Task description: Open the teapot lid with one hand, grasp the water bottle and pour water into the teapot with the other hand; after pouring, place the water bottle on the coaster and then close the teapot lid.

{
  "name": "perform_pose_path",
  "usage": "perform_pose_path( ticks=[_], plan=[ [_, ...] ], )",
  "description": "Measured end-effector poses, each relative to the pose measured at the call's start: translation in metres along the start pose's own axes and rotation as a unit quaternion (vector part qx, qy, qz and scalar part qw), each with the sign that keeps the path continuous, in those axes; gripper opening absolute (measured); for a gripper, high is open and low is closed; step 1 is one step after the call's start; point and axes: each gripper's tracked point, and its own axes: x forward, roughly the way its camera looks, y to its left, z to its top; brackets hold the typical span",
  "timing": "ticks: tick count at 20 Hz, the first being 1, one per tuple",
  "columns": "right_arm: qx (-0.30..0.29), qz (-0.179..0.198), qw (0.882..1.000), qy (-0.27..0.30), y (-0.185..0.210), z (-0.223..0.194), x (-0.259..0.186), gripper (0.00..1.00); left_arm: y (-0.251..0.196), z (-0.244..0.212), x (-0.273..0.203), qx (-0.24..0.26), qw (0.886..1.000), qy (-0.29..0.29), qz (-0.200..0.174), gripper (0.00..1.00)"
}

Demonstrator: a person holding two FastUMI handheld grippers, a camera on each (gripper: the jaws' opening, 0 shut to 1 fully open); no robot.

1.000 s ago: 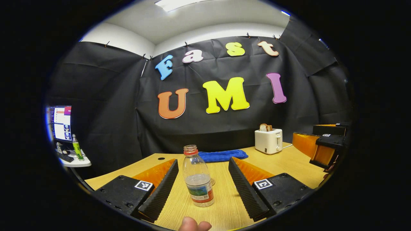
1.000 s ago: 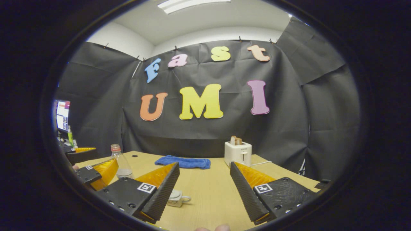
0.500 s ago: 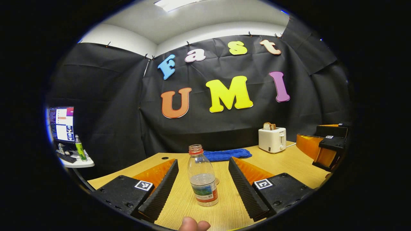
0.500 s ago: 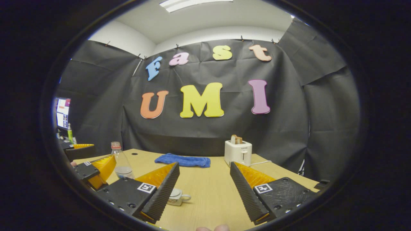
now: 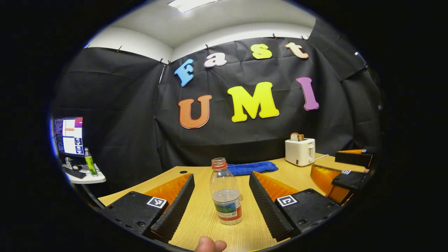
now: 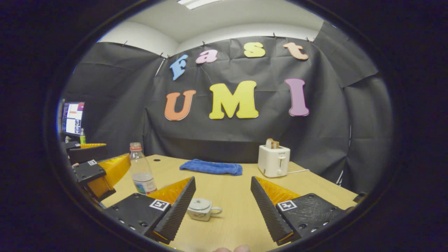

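- a light wooden table (image 6: pixel 231 196) stands in a booth walled with black cloth, under a white ceiling with a strip light.
- taking the water bottle (image 5: pixel 226 191) as landmark: it stands upright on the table, cap off, with a little water in the bottom.
- beyond the water bottle lies a folded blue towel (image 5: pixel 252 167); farther back and to the right of it stands a white toaster (image 5: pixel 300 151) with bread in its slots.
- far to the left of the water bottle, off the table, a side shelf carries a monitor (image 5: pixel 68 135) and a green bottle (image 5: pixel 90 162).
- the left gripper (image 5: pixel 222 204) is spread wide, a finger on each side of the water bottle and neither touching it; it holds nothing.
- the teapot (image 6: pixel 201 209), lid on, sits on the table to the right of the water bottle and nearer the person.
- the right gripper (image 6: pixel 220 206) is also wide apart and empty, with the teapot just inside its left finger, seemingly untouched.
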Motion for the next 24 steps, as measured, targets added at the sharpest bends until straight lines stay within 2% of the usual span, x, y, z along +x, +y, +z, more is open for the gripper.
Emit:
perform_pose_path(
  ticks=[7, 13, 15, 17, 18, 19, 20, 21, 22, 23, 24],
  plan=[
    [-0.024, 0.032, 0.997, 0.060, 0.023, -0.051, 0.039, 0.95, 0.019, -0.001, 0.003, -0.001, 1.000, 0.005, 0.020, 0.98],
    [-0.024, 0.040, 0.995, 0.086, 0.031, -0.071, 0.064, 0.97, 0.030, -0.006, 0.006, 0.011, 0.999, 0.014, 0.035, 0.98],
    [-0.024, 0.043, 0.995, 0.090, 0.034, -0.074, 0.070, 0.94, 0.031, -0.006, 0.007, 0.007, 0.999, 0.016, 0.035, 0.98],
    [-0.024, 0.047, 0.995, 0.090, 0.039, -0.073, 0.073, 0.78, 0.033, -0.007, 0.007, 0.006, 0.999, 0.016, 0.036, 0.98],
    [-0.025, 0.049, 0.994, 0.091, 0.040, -0.073, 0.075, 0.75, 0.034, -0.006, 0.007, 0.006, 0.999, 0.017, 0.037, 0.98],
    [-0.028, 0.050, 0.994, 0.091, 0.042, -0.074, 0.077, 0.66, 0.035, -0.008, 0.008, 0.006, 0.999, 0.018, 0.039, 0.98],
    [-0.031, 0.049, 0.994, 0.091, 0.043, -0.073, 0.077, 0.63, 0.036, -0.008, 0.007, 0.007, 0.999, 0.020, 0.040, 0.98],
    [-0.034, 0.047, 0.994, 0.092, 0.043, -0.074, 0.077, 0.54, 0.037, -0.009, 0.008, 0.008, 0.999, 0.021, 0.041, 0.98],
    [-0.036, 0.053, 0.993, 0.095, 0.046, -0.074, 0.078, 0.51, 0.038, -0.009, 0.008, 0.008, 0.999, 0.022, 0.041, 0.98],
    [-0.037, 0.054, 0.993, 0.096, 0.048, -0.076, 0.077, 0.35, 0.037, -0.009, 0.008, 0.008, 0.999, 0.022, 0.041, 0.98],
    [-0.038, 0.057, 0.993, 0.097, 0.050, -0.076, 0.078, 0.30, 0.038, -0.009, 0.008, 0.008, 0.999, 0.022, 0.041, 0.98]
  ],
)
